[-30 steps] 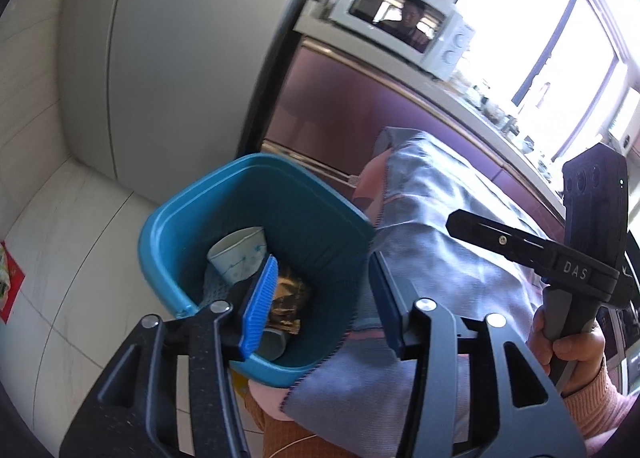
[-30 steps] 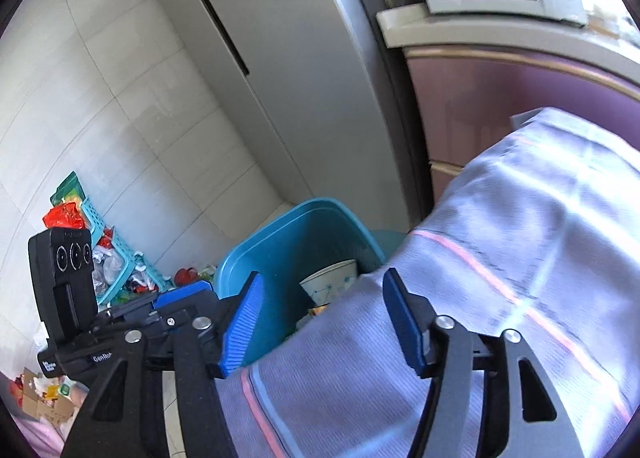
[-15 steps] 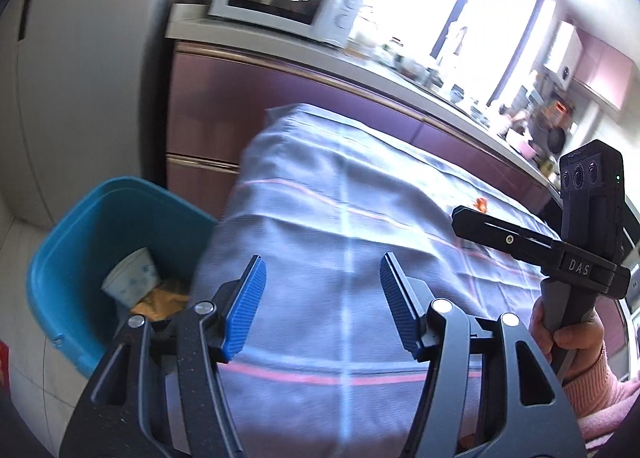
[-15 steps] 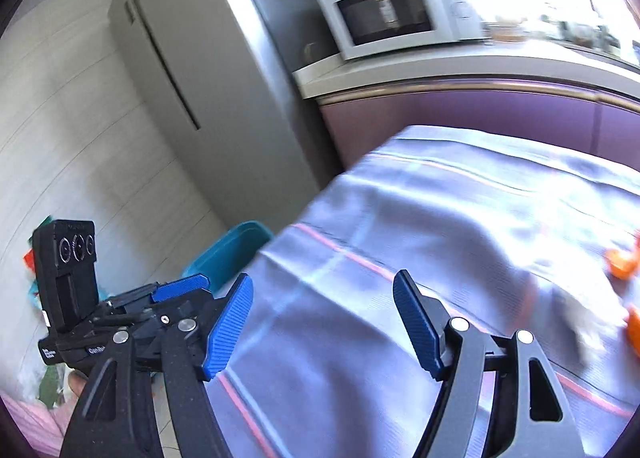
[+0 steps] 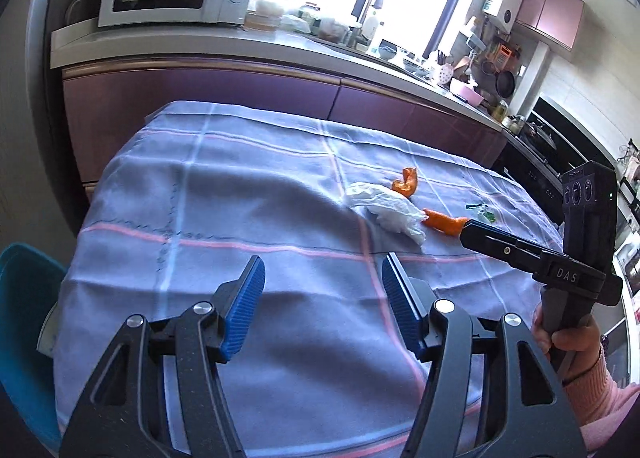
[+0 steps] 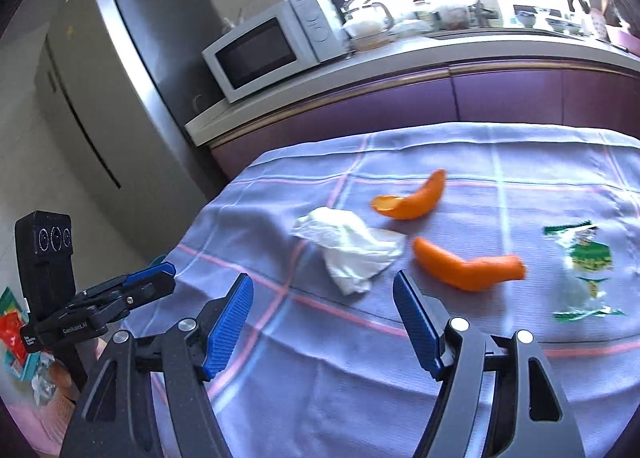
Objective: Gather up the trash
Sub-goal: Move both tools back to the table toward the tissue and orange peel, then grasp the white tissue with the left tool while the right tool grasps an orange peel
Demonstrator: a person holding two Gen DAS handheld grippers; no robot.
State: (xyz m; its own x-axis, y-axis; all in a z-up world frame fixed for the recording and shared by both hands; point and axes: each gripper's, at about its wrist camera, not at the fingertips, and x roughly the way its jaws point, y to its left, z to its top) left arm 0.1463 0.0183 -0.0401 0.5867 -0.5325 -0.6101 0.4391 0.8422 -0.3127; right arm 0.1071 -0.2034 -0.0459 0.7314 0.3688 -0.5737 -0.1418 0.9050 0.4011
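- The left gripper (image 5: 323, 276) hangs over the near part of the table's blue checked cloth (image 5: 224, 193); its jaws have just been opening and stand apart with nothing between them
- The right gripper (image 6: 323, 296) points down at the same cloth; its jaws are wide, the opening only just ended, and nothing sits between the pads
- A crumpled white tissue (image 6: 349, 249) lies mid-table, just ahead of the right gripper; two orange peels (image 6: 464, 266) lie just beside it, one nearer, one farther
- A torn green-and-white wrapper (image 6: 585, 262) lies to the right of the peels, apart from them
- The blue bin (image 5: 24, 322) shows at the table's left edge, well apart from the scraps
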